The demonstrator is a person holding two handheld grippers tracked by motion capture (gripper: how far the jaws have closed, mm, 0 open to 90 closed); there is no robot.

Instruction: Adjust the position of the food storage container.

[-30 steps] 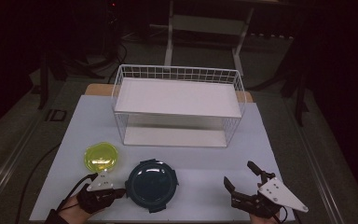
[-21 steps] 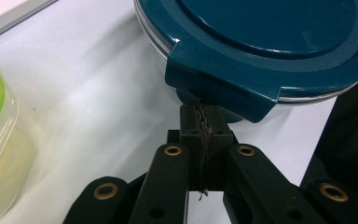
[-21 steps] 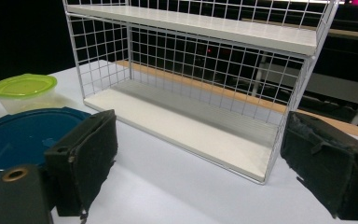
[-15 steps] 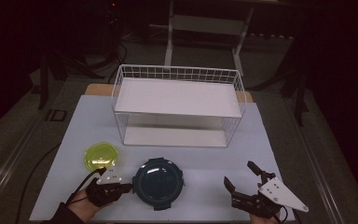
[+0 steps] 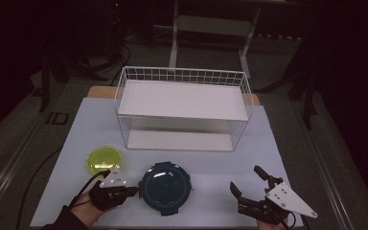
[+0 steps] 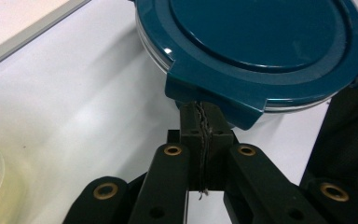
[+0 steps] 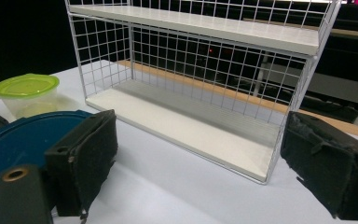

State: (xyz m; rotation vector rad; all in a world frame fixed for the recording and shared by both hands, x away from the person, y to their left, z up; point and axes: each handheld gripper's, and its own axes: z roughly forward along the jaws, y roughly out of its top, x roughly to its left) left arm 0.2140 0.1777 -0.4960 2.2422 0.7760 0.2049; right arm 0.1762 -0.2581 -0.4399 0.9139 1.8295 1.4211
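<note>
High view: the blue-lidded container (image 5: 165,187) sat on the white table (image 5: 76,129), between the left gripper (image 5: 124,191) and the right gripper (image 5: 251,189).
Left gripper view: jaws pressed together, tips just under the lid's corner tab (image 6: 214,100).
Right gripper view: jaws wide apart, facing the wire rack (image 7: 205,88); yellow-lidded tub (image 7: 27,93) beyond the container.

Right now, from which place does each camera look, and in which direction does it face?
High view: above the person's side, facing forward and down at the table; shows the left gripper, the right gripper and a hand.
Left gripper view: rides the left gripper, facing the blue container; its shut jaws show.
Right gripper view: rides the right gripper, facing the wire rack; its open jaws show.
All three views share the blue container.
</note>
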